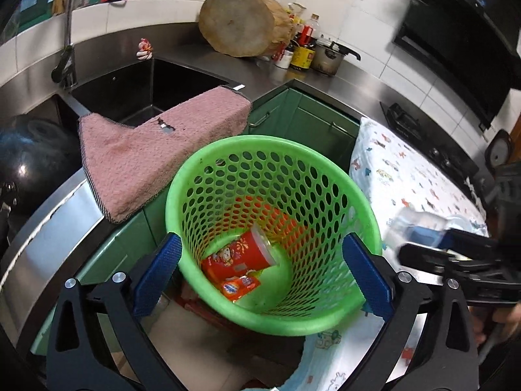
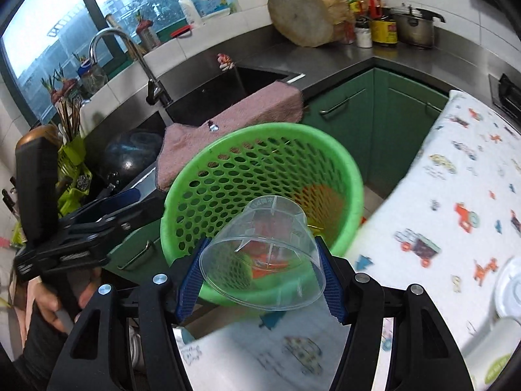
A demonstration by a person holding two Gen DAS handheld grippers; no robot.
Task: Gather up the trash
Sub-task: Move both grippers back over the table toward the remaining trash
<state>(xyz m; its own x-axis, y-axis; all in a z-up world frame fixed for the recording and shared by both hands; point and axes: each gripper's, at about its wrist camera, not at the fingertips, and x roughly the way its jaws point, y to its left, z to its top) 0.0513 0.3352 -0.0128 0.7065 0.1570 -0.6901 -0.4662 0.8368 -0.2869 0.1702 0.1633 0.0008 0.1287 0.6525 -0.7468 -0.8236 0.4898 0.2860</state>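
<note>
A green perforated basket point(image 1: 208, 156) stands on the floor between the green cabinets and a cloth-covered table. A red paper cup point(image 1: 247, 251) and an orange packet point(image 1: 239, 286) lie at its bottom. My left gripper point(image 1: 261, 239) hangs over the basket's near side, jaws wide open, with nothing between the blue pads. From the right wrist it shows as black fingers point(image 2: 107, 208) left of the basket point(image 2: 228, 137), apart from it. My right gripper point(image 2: 262, 241) is shut on a clear plastic cup point(image 2: 276, 218), which lies on its side over the basket's near rim. The left wrist view catches that cup point(image 1: 420, 224) blurred at right.
A pink towel point(image 1: 156, 153) drapes over the edge of the dark sink point(image 1: 136, 88). The table with a printed white cloth point(image 2: 456, 195) is at right, with a white lidded container point(image 2: 511, 290) on it. A black wok point(image 1: 29, 159) sits at left, a round chopping block point(image 1: 237, 22) and bottles at the back.
</note>
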